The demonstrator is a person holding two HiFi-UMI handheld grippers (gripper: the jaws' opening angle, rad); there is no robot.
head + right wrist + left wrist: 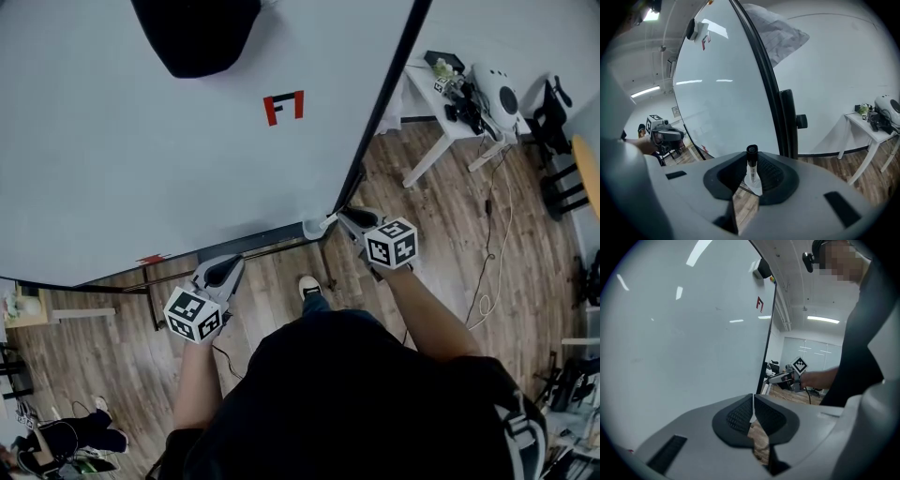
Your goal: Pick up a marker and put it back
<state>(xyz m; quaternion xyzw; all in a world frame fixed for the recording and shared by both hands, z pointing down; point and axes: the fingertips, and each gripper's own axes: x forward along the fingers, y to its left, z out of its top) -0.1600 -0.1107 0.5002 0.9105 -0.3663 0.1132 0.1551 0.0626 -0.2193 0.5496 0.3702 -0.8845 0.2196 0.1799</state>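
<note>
This is an office-style workroom, maybe a lab corner. A big whiteboard [141, 141] in a dark frame fills the near side, with red marks [283, 106] drawn on it. Underfoot there's wood-plank flooring [441, 244], and a cable [494, 253] trails loose across it. By the plain white wall stands a white table [441, 117] loaded with electronic gear [495, 96], with dark chairs [551, 117] beside it. In the left gripper view, long strip lights [823, 319] run along a white ceiling, and what look like glass partition panels [813, 350] close off the far end.
</note>
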